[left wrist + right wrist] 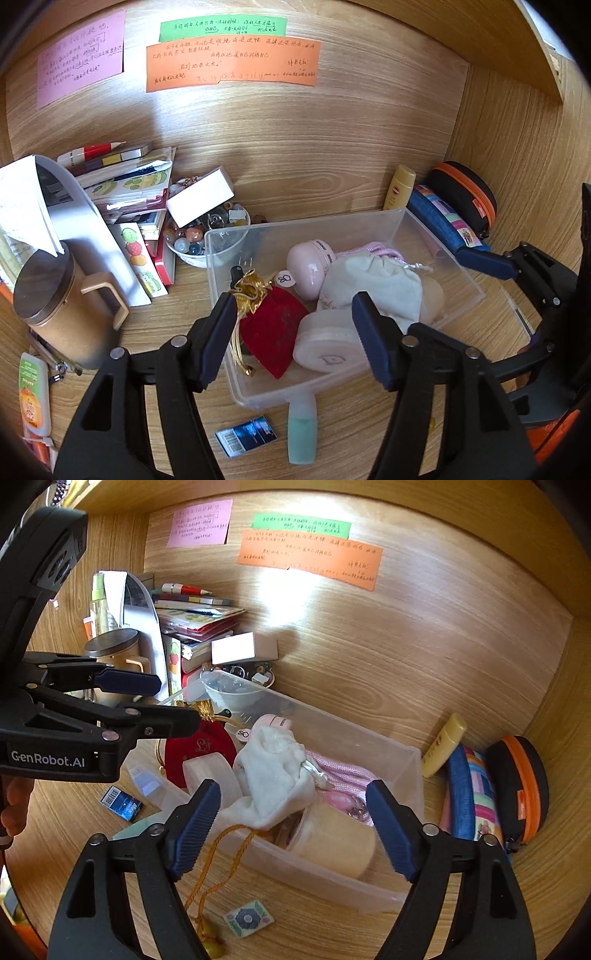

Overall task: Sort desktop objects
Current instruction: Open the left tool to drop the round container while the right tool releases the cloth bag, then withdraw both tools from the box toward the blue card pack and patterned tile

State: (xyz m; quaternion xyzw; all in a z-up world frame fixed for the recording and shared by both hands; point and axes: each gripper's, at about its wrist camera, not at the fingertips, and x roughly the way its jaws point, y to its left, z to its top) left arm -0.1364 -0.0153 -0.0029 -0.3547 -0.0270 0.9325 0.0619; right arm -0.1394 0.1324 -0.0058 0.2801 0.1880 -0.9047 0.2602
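A clear plastic bin (303, 226) stands on the wooden desk. In it lie a red velvet pouch (275, 334) with a gold tie, a white cloth pouch (373, 280), a pink round case (325, 352), a pink fan (306, 266) and a cream cylinder (336, 845). My left gripper (295, 332) is open over the bin's near left corner, pads apart from the red pouch and pink case. My right gripper (293, 823) is open at the bin's (332, 722) near side, straddling the white pouch (273, 775) without pressing it. The left gripper (177, 701) shows by the red pouch (201, 749).
A lidded tan mug (62, 295), a book stack (122, 177), a bead bowl (192, 242) and a white box (201, 195) crowd the left. Right of the bin: yellow tube (399, 184), blue pencil case (447, 218), black-orange case (465, 192). In front: teal bottle (303, 432), blue card (245, 435), flower tile (249, 917).
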